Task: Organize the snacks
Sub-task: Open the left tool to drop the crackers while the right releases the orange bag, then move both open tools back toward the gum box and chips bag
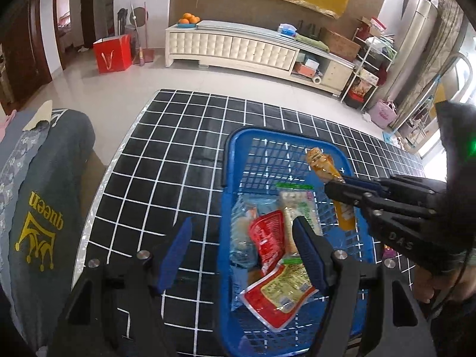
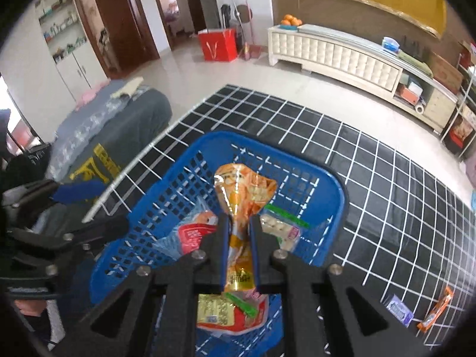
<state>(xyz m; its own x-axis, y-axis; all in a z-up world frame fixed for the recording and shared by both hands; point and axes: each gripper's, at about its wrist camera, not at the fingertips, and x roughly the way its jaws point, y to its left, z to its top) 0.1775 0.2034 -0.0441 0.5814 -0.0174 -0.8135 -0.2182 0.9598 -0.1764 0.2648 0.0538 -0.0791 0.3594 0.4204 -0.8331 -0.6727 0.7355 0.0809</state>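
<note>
The right gripper (image 2: 239,239) pinches an orange snack packet (image 2: 242,205) above the blue basket (image 2: 166,196); the left gripper (image 1: 242,238) hangs spread beside it.

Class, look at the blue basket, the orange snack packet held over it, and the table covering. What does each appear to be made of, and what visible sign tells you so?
Blue basket: likely moulded plastic, with a uniform colour and a regular lattice of holes.
Orange snack packet: probably thin plastic film, glossy, with crinkles and bright glints where the right gripper pinches it.
Table covering: possibly vinyl or coated cloth, black with a white grid and a slight sheen; the material is uncertain.
</note>
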